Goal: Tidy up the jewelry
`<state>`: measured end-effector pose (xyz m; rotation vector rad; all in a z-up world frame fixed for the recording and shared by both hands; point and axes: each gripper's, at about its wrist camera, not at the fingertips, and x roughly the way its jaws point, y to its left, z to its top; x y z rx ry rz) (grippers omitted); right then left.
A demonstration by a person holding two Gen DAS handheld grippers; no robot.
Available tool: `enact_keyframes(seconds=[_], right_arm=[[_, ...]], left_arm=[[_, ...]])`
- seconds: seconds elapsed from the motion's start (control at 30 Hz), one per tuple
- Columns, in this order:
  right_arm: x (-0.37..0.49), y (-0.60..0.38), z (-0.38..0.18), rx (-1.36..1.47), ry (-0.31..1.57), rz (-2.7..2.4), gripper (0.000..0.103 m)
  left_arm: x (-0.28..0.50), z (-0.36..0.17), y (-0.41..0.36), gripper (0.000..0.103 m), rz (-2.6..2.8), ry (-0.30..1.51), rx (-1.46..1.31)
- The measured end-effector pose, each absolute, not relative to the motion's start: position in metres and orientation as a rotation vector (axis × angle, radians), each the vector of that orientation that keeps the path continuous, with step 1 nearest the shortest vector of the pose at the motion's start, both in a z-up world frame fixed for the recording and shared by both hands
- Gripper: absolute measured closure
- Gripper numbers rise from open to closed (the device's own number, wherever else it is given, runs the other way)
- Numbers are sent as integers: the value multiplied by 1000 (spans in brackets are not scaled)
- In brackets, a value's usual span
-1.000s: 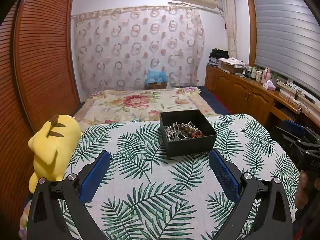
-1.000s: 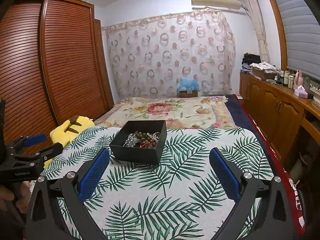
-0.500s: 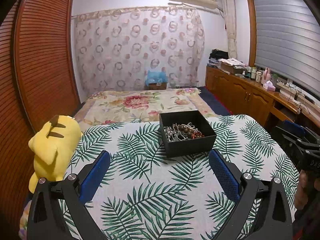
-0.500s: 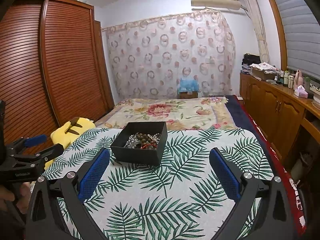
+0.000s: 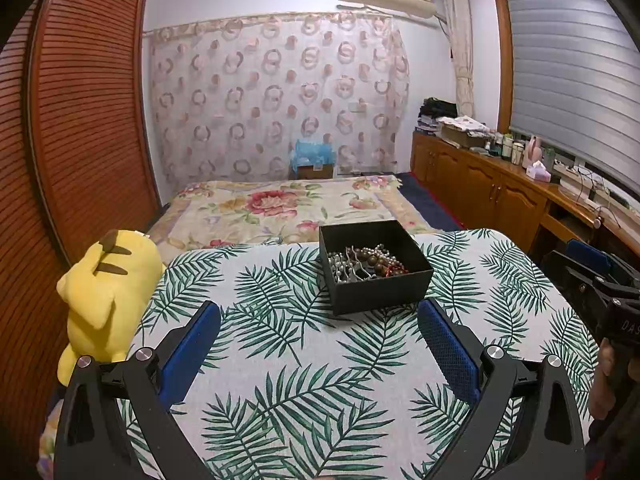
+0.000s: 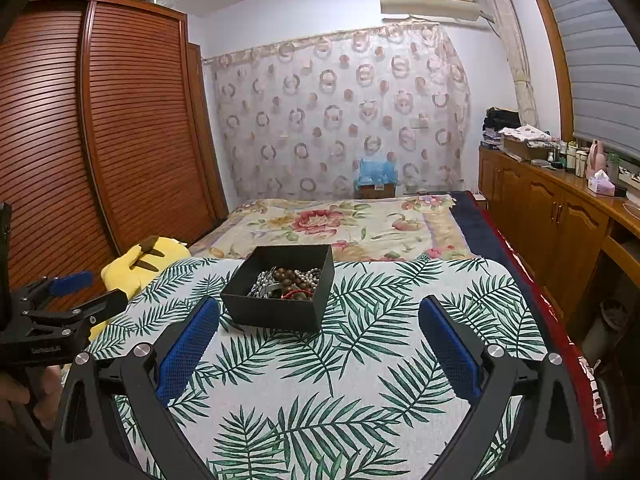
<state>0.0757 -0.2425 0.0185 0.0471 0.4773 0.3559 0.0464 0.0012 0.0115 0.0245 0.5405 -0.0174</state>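
The left gripper (image 5: 319, 322) has its two blue pads (image 5: 191, 354) wide apart, and nothing is between them. It hangs over the near part of the table, above the palm-leaf cloth (image 5: 280, 380). The right gripper (image 6: 319, 320) is the same: its blue pads (image 6: 188, 350) are far apart and hold nothing. Each gripper shows up at the side of the other one's view, with a bit of a hand under it.

Just past the tips of both grippers sits a small black box (image 5: 378, 290) with no lid on it. It stands on the cloth near the far edge of the table, about in the middle of that edge. From the left gripper it is a little to the right. From the right gripper it is a little to the left, close to the left pad.

Inside the box lies the jewelry (image 5: 362, 266) in one tangled heap. There are brown wooden beads (image 6: 286, 276), pale silver beads (image 5: 340, 268) and a bit of red string (image 6: 298, 294).

A yellow plush toy (image 5: 102, 292) leans at the left edge of the table. Behind the table is a bed with a flowered blanket (image 5: 280, 208). A brown slatted wardrobe (image 6: 120, 128) stands on the left, and a wooden cabinet (image 5: 492, 192) runs along the right wall under the window blind (image 5: 572, 80).
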Motion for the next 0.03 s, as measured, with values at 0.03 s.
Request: enact_keyframes(seconds=[0.03], right_arm=[[76,-241,18,46,477,356,2]], left_arm=[[46,11,1,8,-18,541,24]])
